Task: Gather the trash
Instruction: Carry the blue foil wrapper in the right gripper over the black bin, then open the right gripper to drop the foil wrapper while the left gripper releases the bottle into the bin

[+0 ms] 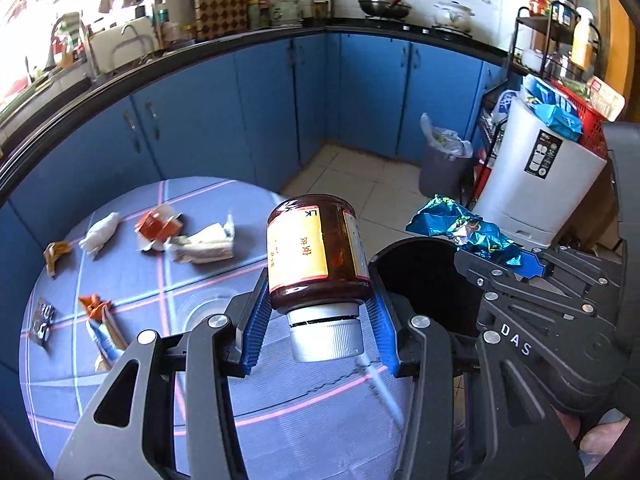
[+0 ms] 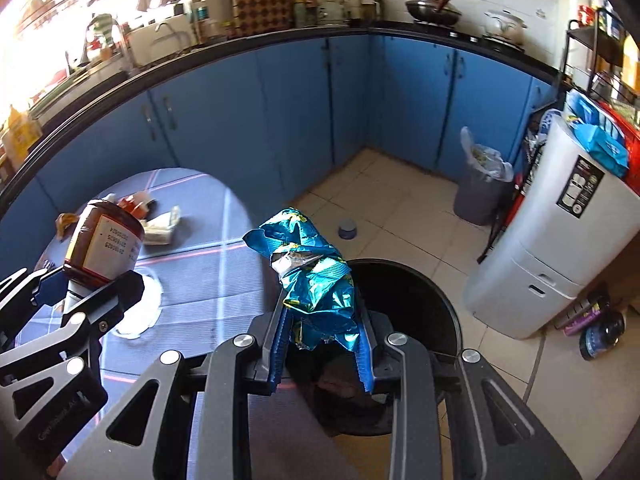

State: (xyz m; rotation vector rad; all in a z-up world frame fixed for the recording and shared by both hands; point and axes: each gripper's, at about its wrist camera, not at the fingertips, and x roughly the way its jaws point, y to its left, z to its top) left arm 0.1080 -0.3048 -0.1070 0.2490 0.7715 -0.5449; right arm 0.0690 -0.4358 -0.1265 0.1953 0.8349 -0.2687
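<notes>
My left gripper is shut on a brown bottle with a yellow label and white cap, held above the table's right edge; the bottle also shows in the right wrist view. My right gripper is shut on a crumpled blue foil wrapper, held over the rim of a black bin. The wrapper and bin also show in the left wrist view. Several scraps lie on the table: a white tissue, an orange carton, crumpled paper.
The round table has a blue cloth with pink lines. A grey bin with a liner, a white appliance and a small lid on the floor stand to the right. Blue cabinets run behind.
</notes>
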